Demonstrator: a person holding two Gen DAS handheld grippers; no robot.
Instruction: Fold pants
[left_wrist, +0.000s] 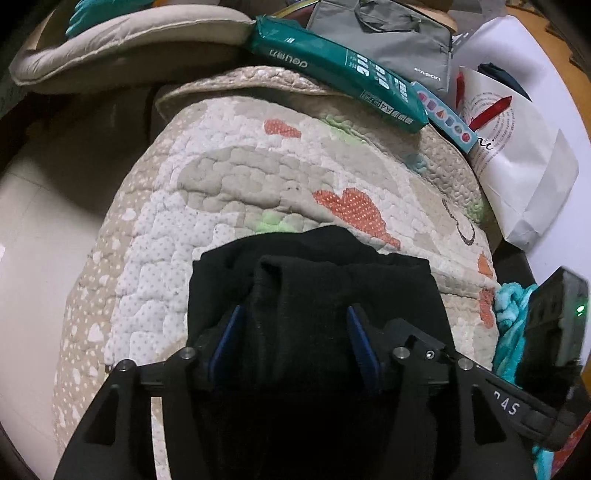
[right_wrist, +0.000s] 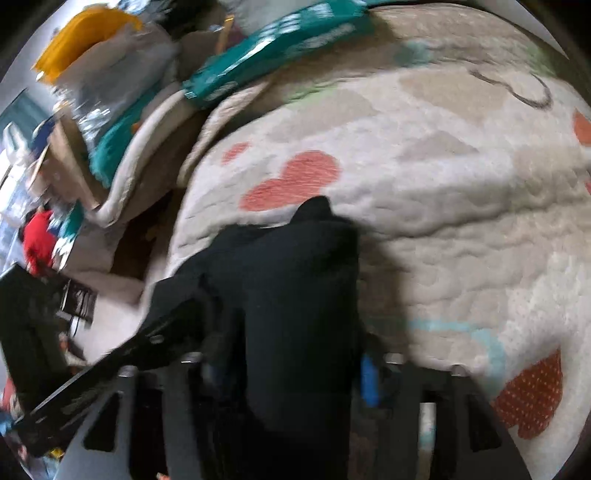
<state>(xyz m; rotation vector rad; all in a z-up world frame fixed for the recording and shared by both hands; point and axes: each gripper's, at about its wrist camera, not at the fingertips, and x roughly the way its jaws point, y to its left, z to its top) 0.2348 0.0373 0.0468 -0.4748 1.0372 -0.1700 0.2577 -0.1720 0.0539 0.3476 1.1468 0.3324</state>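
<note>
Black pants (left_wrist: 314, 295) bunch between both grippers' fingers (left_wrist: 229, 339), which clamp the fabric.

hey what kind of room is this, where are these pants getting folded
Likely a cluttered room at home, maybe a bedroom. The black pants lie on a quilted heart-print blanket, beside a beige cushion, a grey bag and a white paper bag.
</note>
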